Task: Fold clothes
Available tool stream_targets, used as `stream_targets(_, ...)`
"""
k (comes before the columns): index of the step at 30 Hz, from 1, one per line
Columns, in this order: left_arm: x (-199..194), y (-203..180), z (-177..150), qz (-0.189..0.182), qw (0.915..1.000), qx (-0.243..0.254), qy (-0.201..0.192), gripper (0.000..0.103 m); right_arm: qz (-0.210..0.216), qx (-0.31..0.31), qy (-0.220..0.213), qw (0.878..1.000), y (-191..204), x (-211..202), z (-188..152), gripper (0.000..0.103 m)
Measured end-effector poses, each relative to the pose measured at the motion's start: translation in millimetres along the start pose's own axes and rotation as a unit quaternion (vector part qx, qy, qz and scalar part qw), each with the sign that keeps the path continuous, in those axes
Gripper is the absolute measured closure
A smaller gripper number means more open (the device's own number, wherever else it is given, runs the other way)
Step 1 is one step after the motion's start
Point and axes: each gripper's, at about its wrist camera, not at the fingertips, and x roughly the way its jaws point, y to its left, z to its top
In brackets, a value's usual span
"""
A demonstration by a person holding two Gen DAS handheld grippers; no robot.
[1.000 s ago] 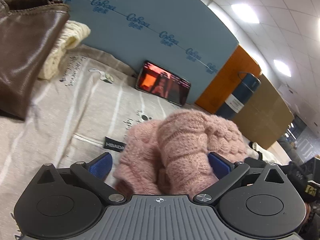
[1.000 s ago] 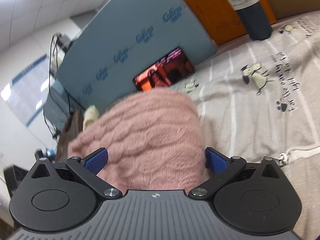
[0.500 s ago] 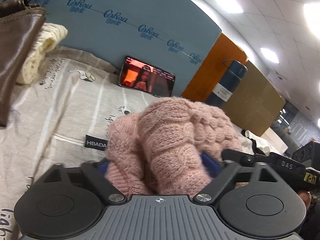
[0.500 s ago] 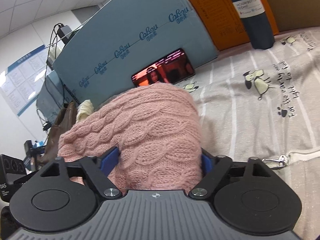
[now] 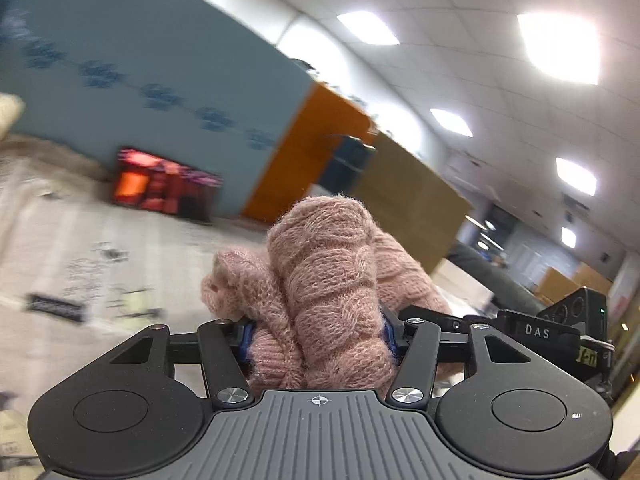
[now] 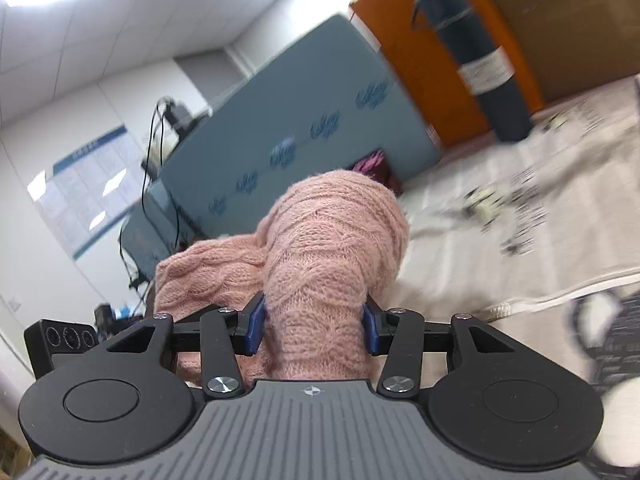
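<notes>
A fuzzy pink cable-knit sweater [image 5: 328, 280] is bunched between the blue pads of my left gripper [image 5: 318, 340]. The jaws are still closing and the pads press into the knit on both sides. In the right wrist view another bunch of the same pink sweater [image 6: 328, 256] bulges up between the blue pads of my right gripper [image 6: 314, 324], whose jaws are also closing and squeeze the wool. Both bunches are lifted off the beige printed bedsheet [image 6: 520, 240]. The other gripper's black body [image 5: 560, 332] shows at the right of the left wrist view.
A blue foam board [image 5: 160, 92] stands behind the sheet with a lit phone [image 5: 160, 184] leaning on it. An orange panel [image 6: 440, 60] and a dark blue flask [image 6: 480, 64] stand beside it. A cream knit [image 5: 8, 112] shows at the far left.
Both grippers closed from wide open onto the pink sweater and rose with it. The views tilted up toward the ceiling, and the brown leather bag left the left view.
</notes>
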Motion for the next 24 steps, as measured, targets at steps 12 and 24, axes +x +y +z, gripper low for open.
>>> stream_targets(12,116.3,-84.0,5.1,-0.090,0.9902,0.097,0.045,0.049,-0.077,0.012,-0.128,0.989,-61.4,-103.3,18.0,0.060)
stream_targets(24,254.7,-159.4,19.1,-0.149,0.9848,0.085,0.025,0.049,-0.195,-0.027,-0.280,0.940,-119.7,-156.1,74.8,0.060)
